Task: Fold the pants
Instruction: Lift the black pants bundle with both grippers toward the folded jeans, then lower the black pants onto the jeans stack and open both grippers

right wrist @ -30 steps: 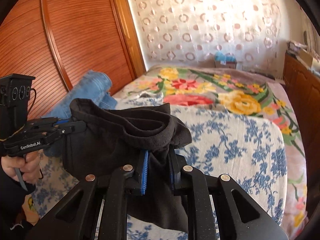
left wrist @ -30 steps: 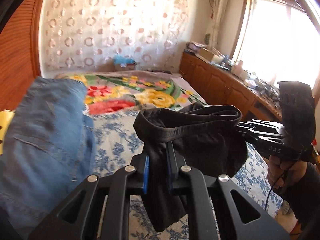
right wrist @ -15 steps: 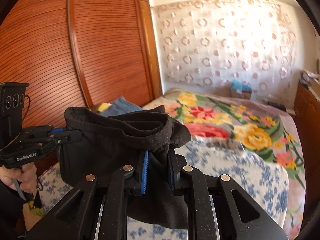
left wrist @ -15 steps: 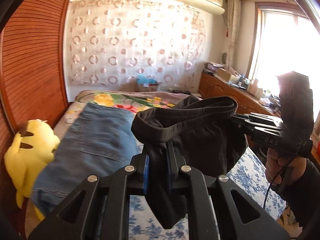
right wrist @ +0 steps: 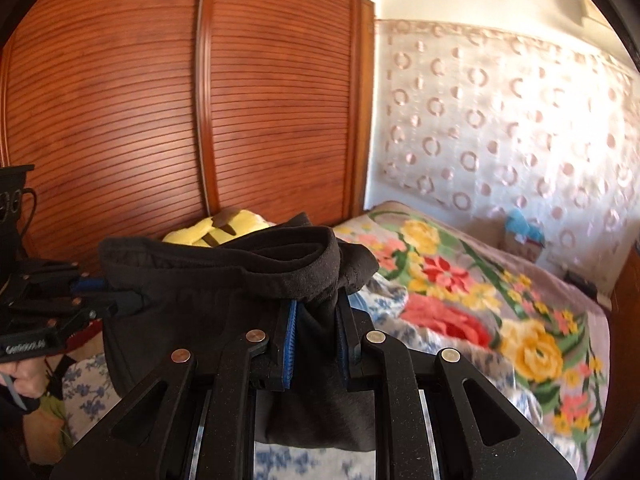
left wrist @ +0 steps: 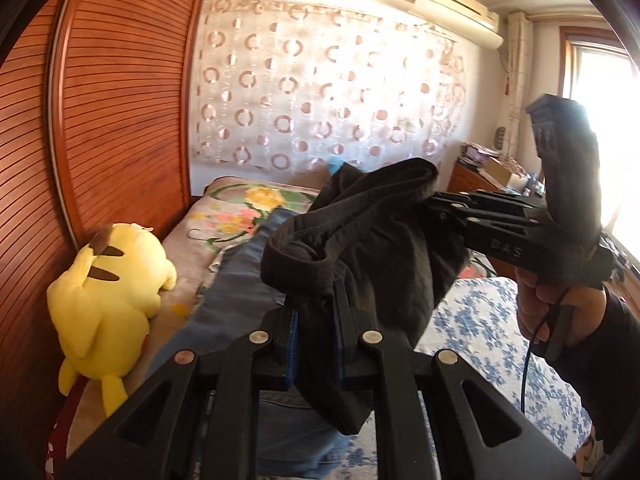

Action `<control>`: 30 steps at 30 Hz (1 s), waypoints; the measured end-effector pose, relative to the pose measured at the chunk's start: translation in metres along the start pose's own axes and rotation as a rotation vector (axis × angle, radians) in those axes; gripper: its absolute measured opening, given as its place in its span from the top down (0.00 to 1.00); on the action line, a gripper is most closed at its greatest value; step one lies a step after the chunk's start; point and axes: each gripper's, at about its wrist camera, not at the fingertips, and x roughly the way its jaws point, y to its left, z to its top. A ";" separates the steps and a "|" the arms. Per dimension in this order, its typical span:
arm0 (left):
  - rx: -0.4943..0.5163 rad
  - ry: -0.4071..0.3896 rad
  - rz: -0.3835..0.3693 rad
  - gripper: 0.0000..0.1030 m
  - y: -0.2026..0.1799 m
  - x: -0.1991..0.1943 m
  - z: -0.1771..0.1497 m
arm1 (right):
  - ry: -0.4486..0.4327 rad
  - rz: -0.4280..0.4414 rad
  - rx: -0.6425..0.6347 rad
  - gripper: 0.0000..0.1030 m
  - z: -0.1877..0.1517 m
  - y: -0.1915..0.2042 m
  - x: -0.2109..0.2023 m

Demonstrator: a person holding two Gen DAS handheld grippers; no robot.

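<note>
Both tools are clamped on the same pair of black soft-knit pants [left wrist: 360, 256], which hang in the air above the bed with the blue-flowered white sheet [left wrist: 480, 320], not lying on it yet. The left tool [left wrist: 316, 344] has its blue pads pressed tight on a bunched fold of fabric, and the right tool [right wrist: 316, 340] is pinching the cloth just under the thick waistband the same way.

What I'd worry about: the pants are crumpled, not spread flat, so if they go down like this the fold will probably end up lopsided with a lump in the middle. Each grip also seems to hold only a small bunch of cloth, so a quick tug to straighten things could slip the fabric out of one side.

Also the landing zone is crowded. A pair of blue denim jeans [left wrist: 240, 292] lies right below, and a yellow plush toy [left wrist: 108, 292] sits by the wooden slatted wardrobe [right wrist: 160, 100]. Dangling cloth could drag over either.
</note>
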 end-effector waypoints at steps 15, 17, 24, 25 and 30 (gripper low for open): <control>-0.092 0.051 0.084 0.82 0.042 0.012 -0.022 | 0.091 0.115 -0.020 0.81 0.027 0.033 0.104; -0.100 0.068 0.086 0.76 0.046 0.011 -0.024 | 0.097 0.102 -0.008 0.72 0.027 0.033 0.108; -0.057 0.077 0.102 0.57 0.048 0.003 -0.024 | 0.064 0.082 0.072 0.59 0.031 0.011 0.085; -0.052 0.076 0.103 0.56 0.048 0.003 -0.024 | 0.060 0.076 0.065 0.59 0.032 0.012 0.083; -0.037 0.060 0.095 0.46 0.042 0.001 -0.019 | 0.054 0.071 0.048 0.65 0.023 0.017 0.068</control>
